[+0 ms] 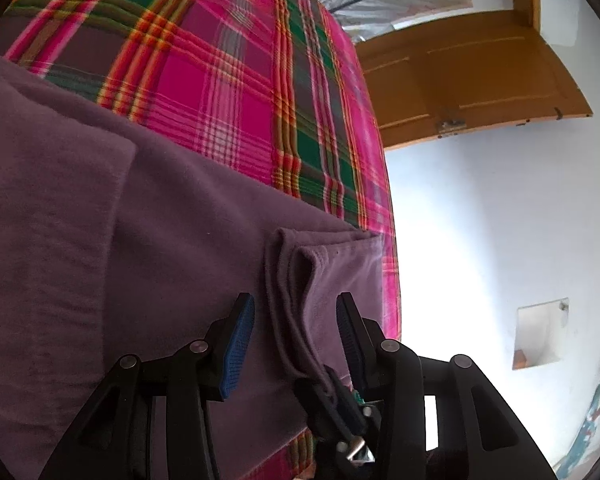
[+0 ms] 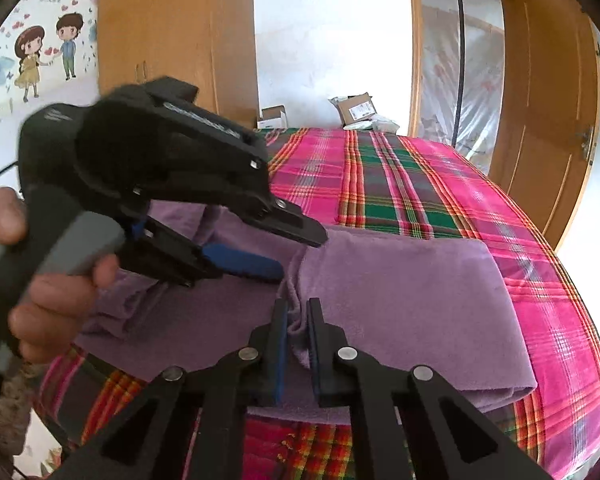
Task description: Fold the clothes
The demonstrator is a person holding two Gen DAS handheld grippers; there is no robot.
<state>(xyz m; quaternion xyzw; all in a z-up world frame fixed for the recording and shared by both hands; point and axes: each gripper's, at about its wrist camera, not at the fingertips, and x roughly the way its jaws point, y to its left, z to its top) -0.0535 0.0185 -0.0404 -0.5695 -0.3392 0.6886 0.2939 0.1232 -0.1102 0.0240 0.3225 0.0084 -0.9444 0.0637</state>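
Two hand-held grippers: left released, right clenched on purple garment over plaid bedspread.

A plain purple garment is seen on a bedsheet checked in pink, green, red and yellow, while the black grippers are fitted with blue pads.

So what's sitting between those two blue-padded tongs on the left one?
A bunched fold of the purple garment, between the open left tongs, seen in the left wrist view.
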